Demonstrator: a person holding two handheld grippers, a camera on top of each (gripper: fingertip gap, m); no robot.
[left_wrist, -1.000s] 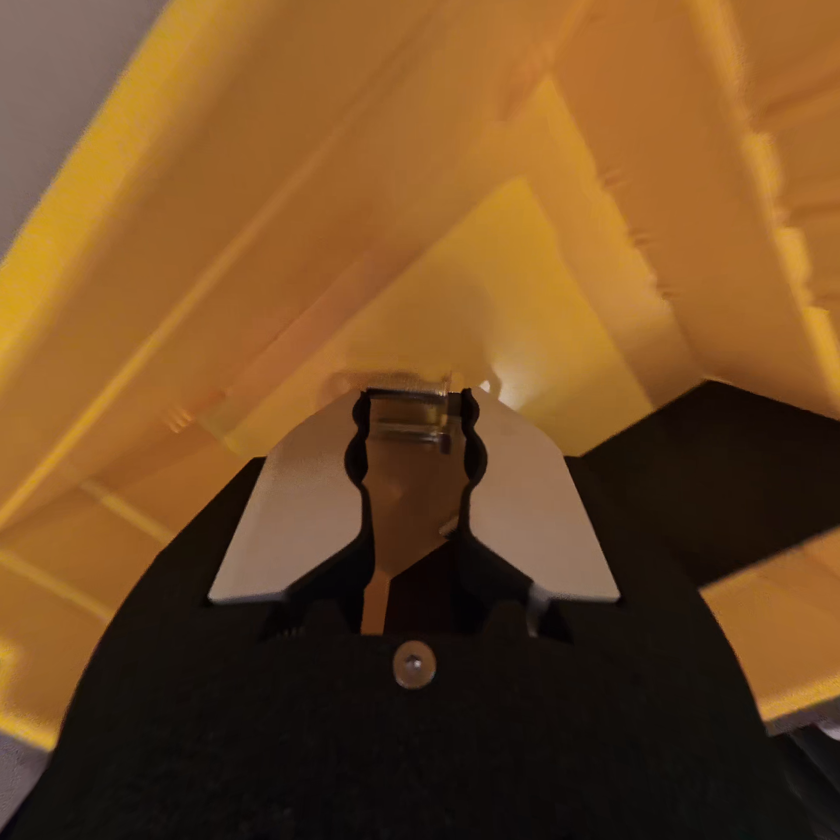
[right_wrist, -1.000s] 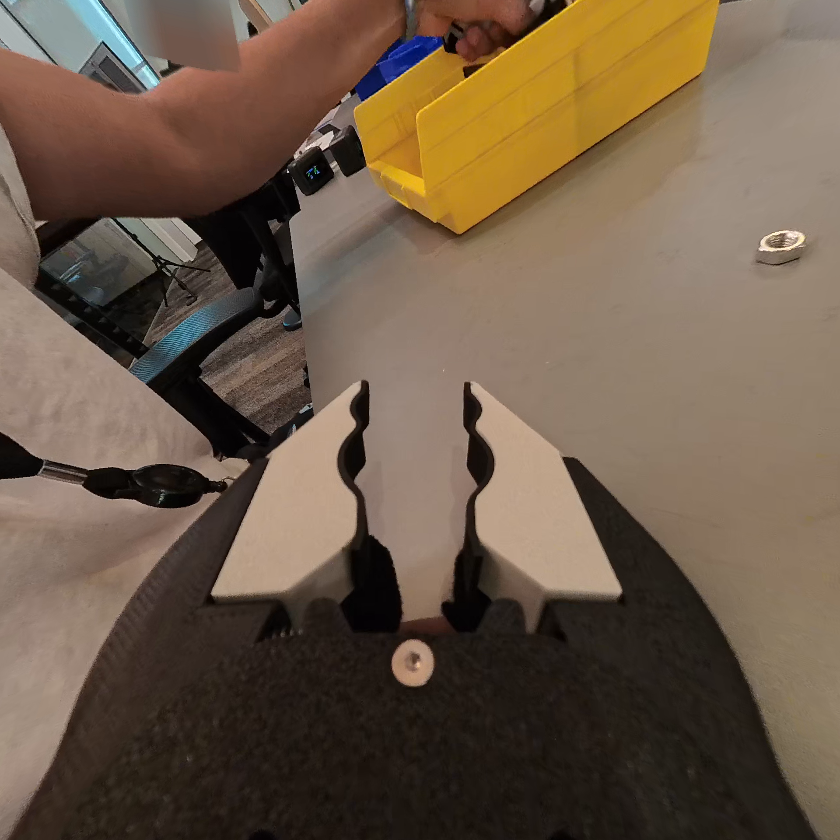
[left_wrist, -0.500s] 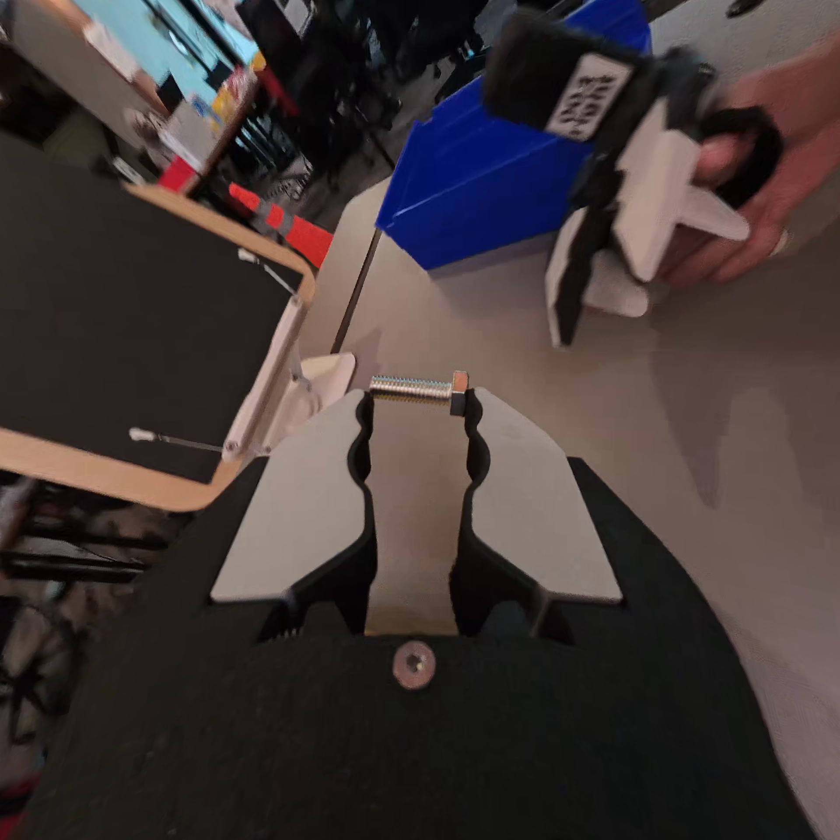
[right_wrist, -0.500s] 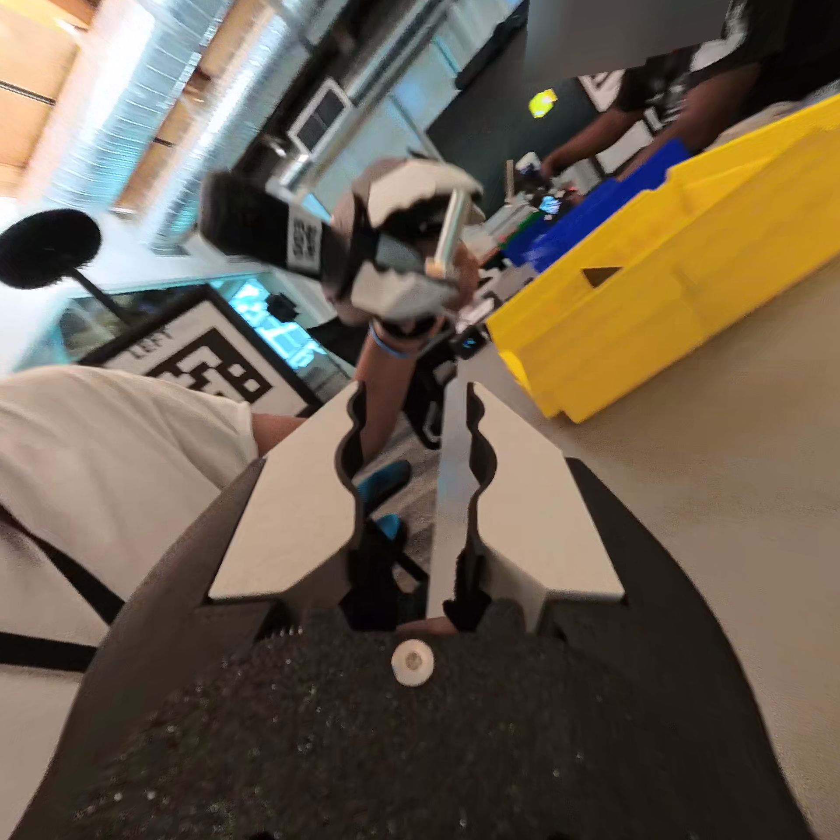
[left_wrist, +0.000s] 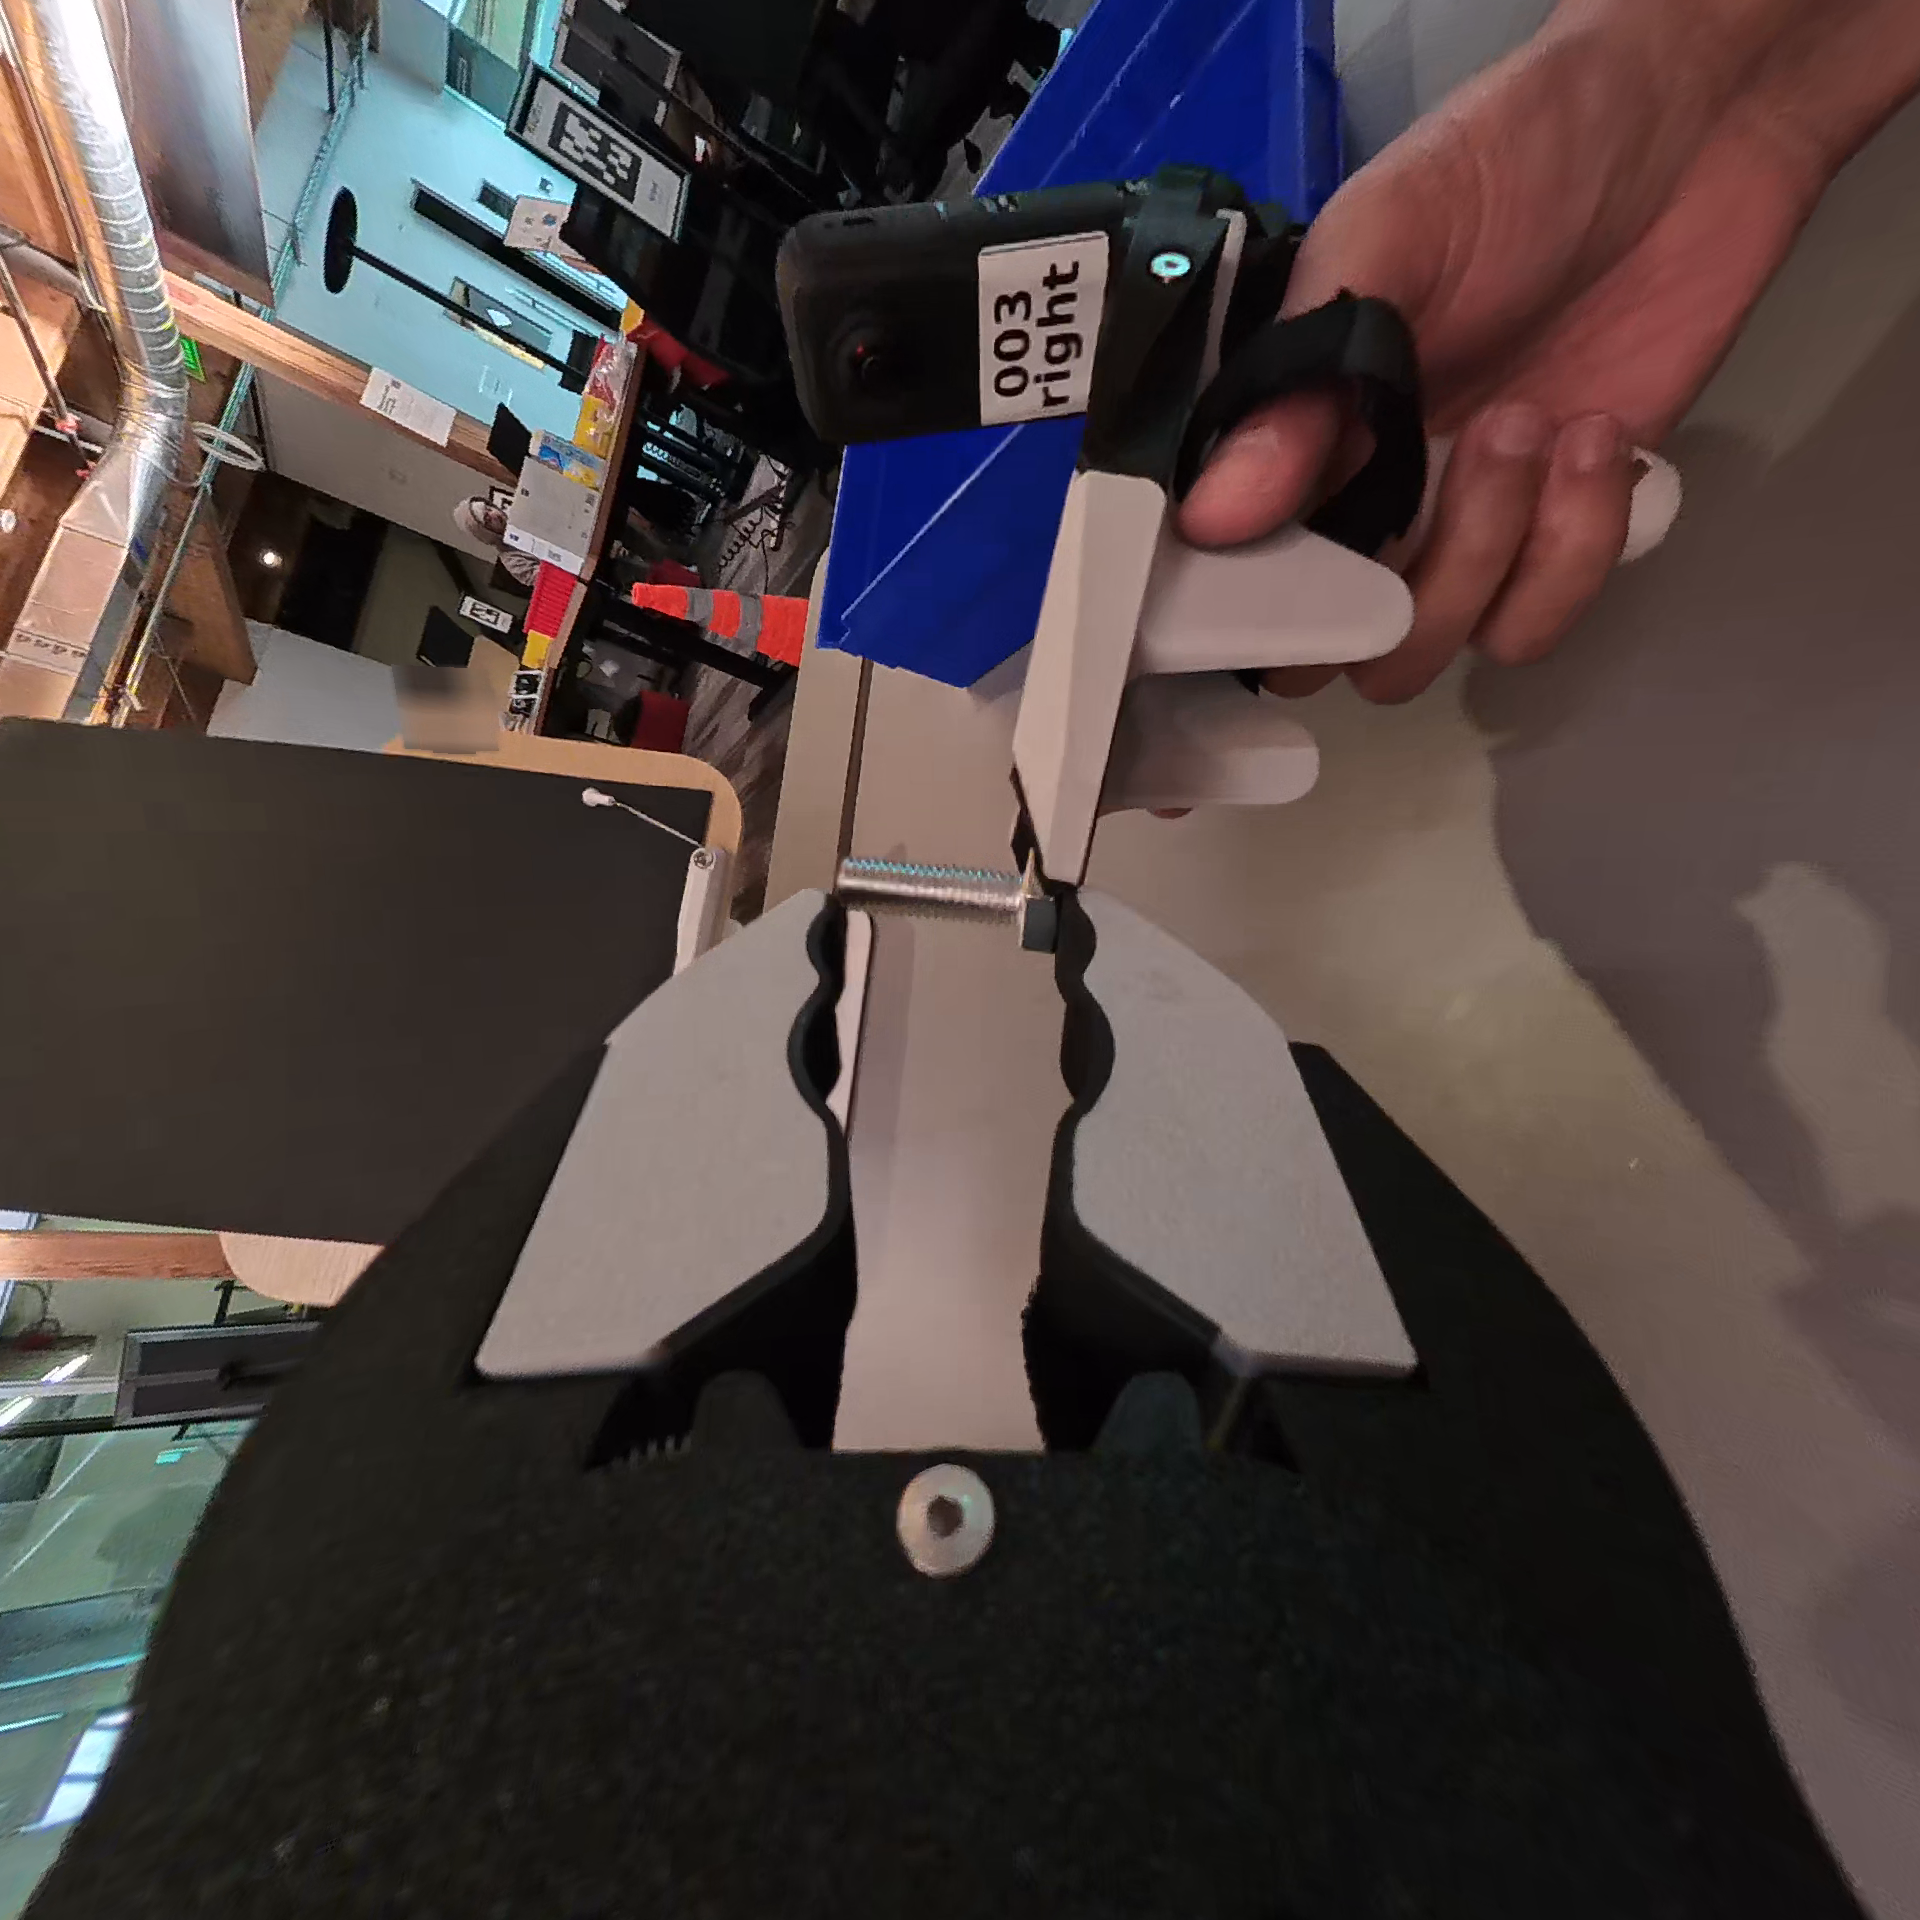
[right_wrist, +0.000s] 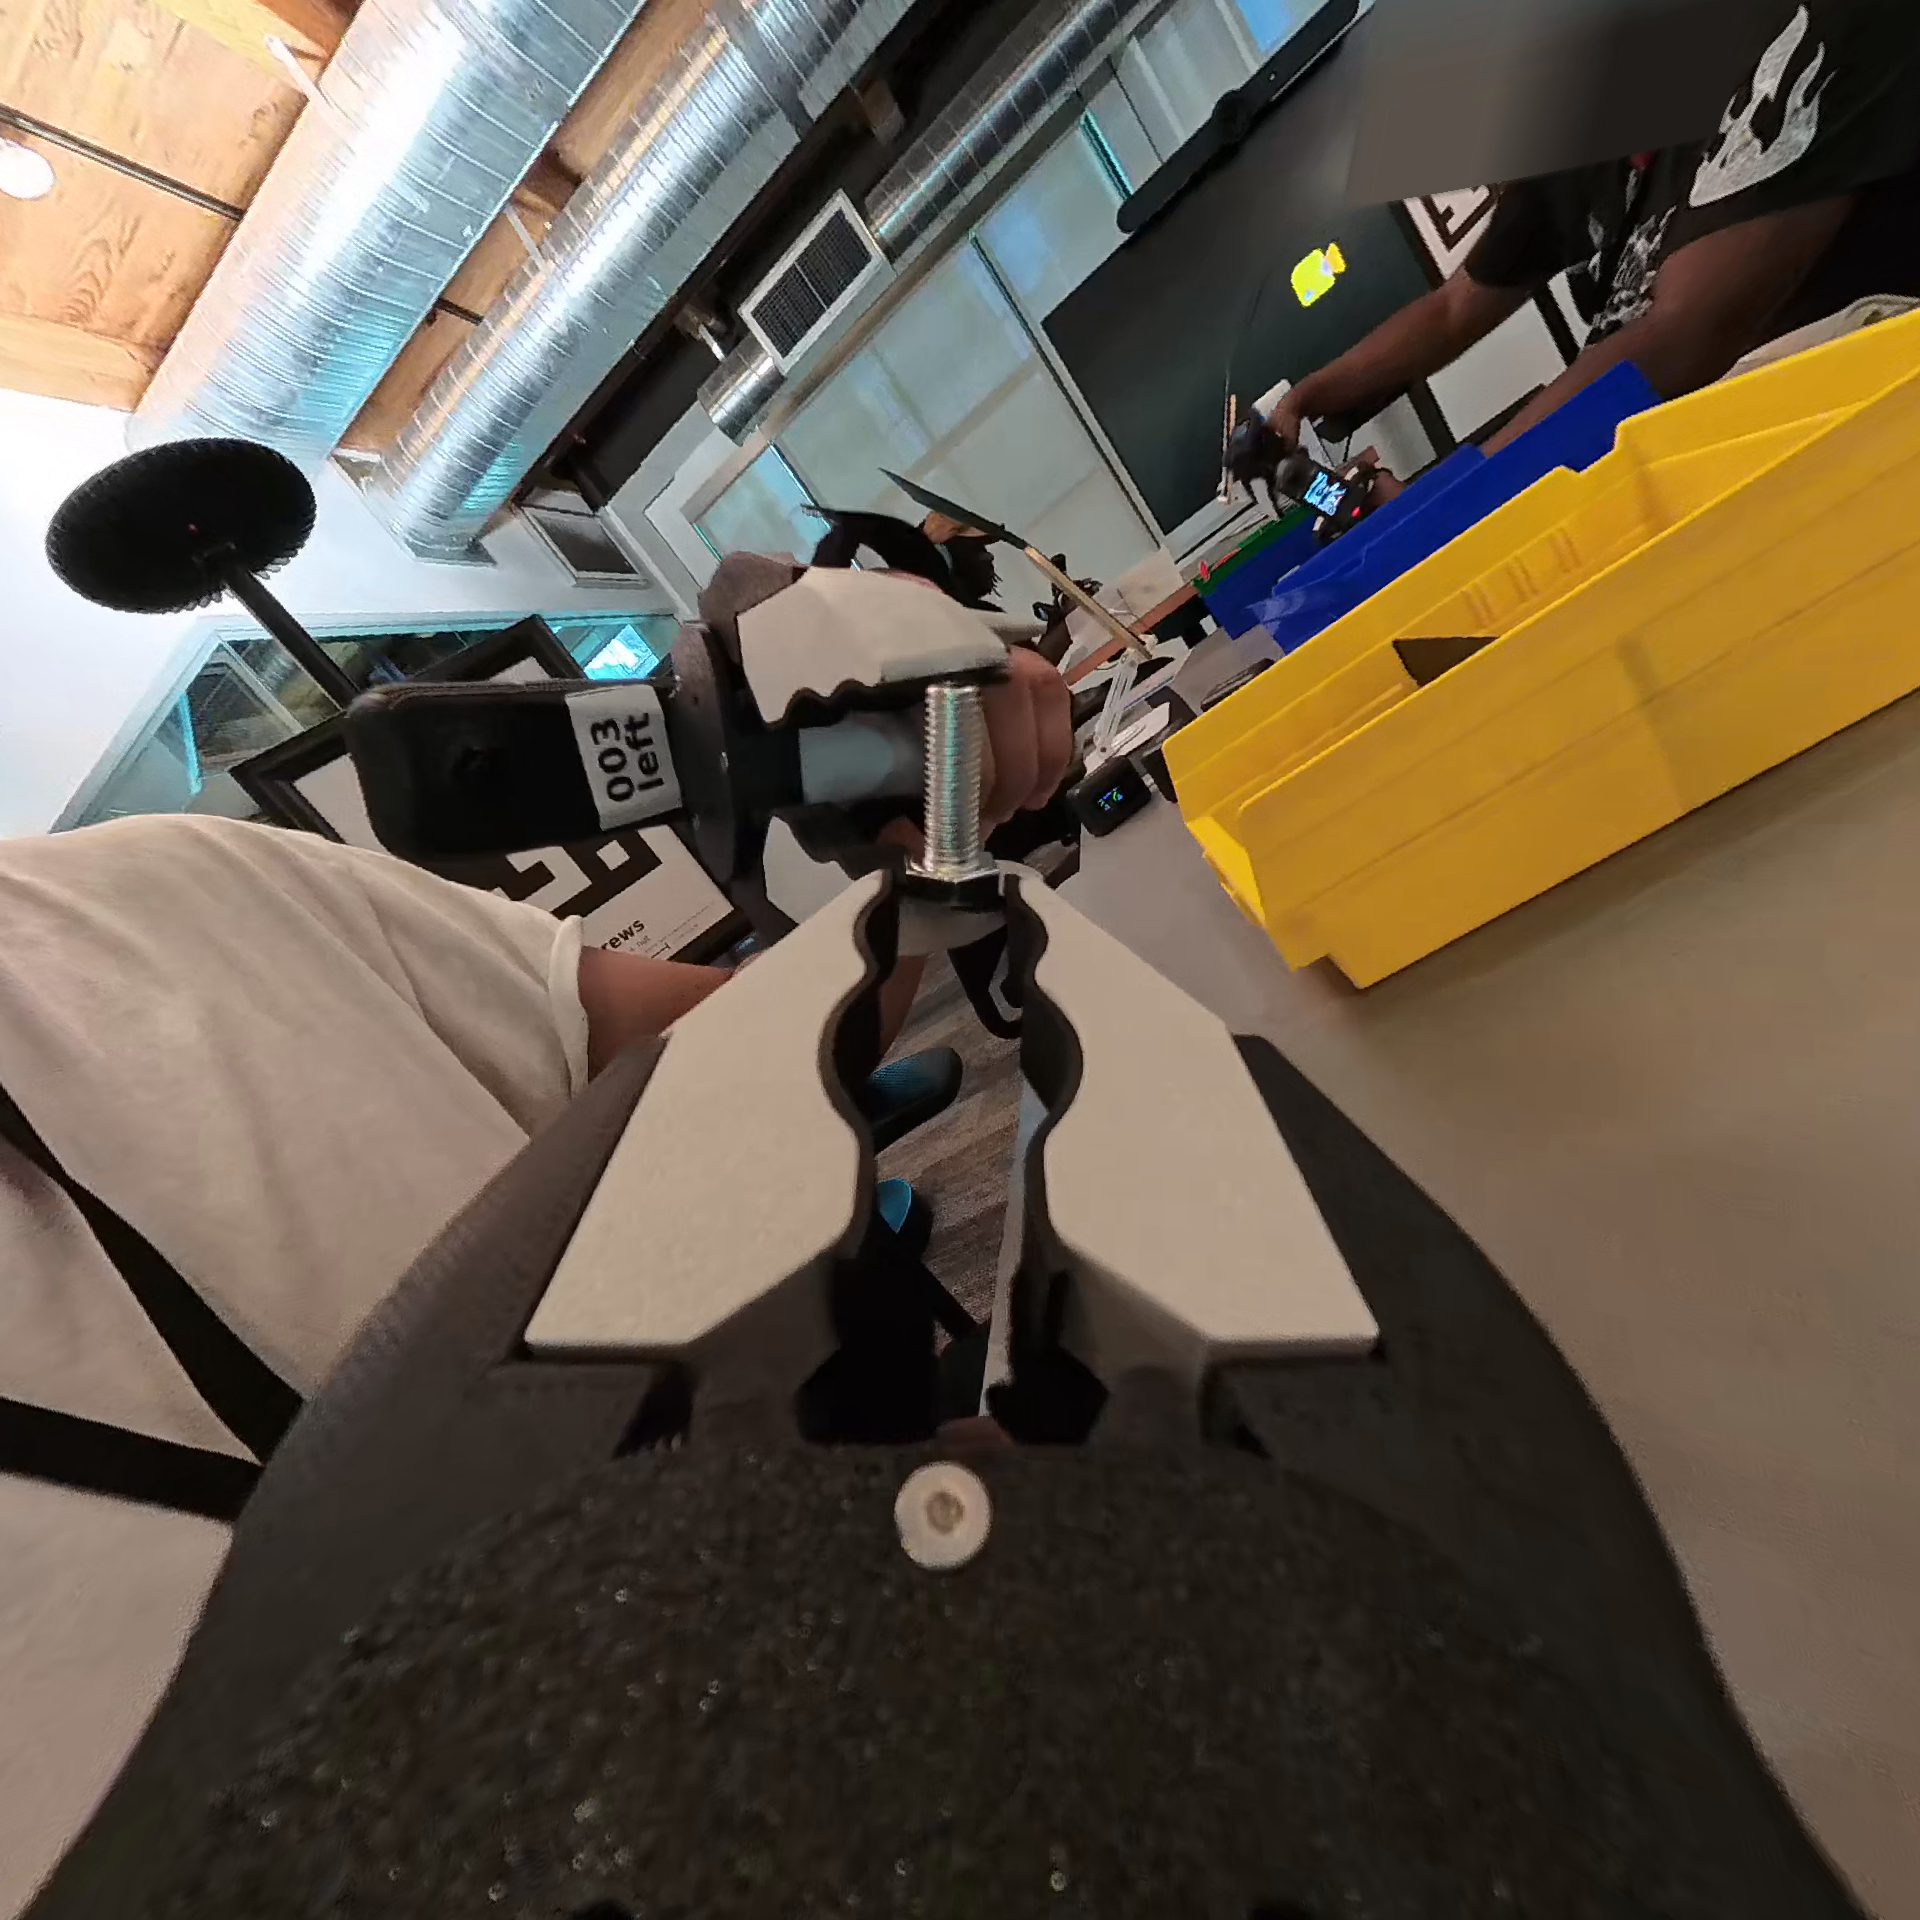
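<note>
My left gripper (left_wrist: 940, 925) is shut on a silver hex bolt (left_wrist: 925, 894), pinched end to end between its fingertips in the air above the grey table (left_wrist: 1558, 1039). In the left wrist view the right gripper (left_wrist: 1049, 873), held by a hand, comes down from above with its tips at the bolt's head. In the right wrist view the bolt (right_wrist: 951, 769) stands upright with its head down. My right gripper (right_wrist: 954, 899) has its fingers narrowed around that head. The left gripper (right_wrist: 925, 779) holds the bolt from the left, its lower finger partly hidden.
A yellow bin (right_wrist: 1558, 707) stands on the table (right_wrist: 1558, 1143) to the right, with blue bins (right_wrist: 1455, 520) behind it. A blue bin (left_wrist: 1091, 312) also shows behind the right gripper. A black wood-framed board (left_wrist: 312, 987) is at the left. Another person (right_wrist: 1558, 291) works at the back right. My left and right fingertips are right by each other.
The left gripper came out of the yellow bin with the bolt and turned toward the right gripper. The right gripper rose from the table, met the bolt and narrowed its fingers around the head.
</note>
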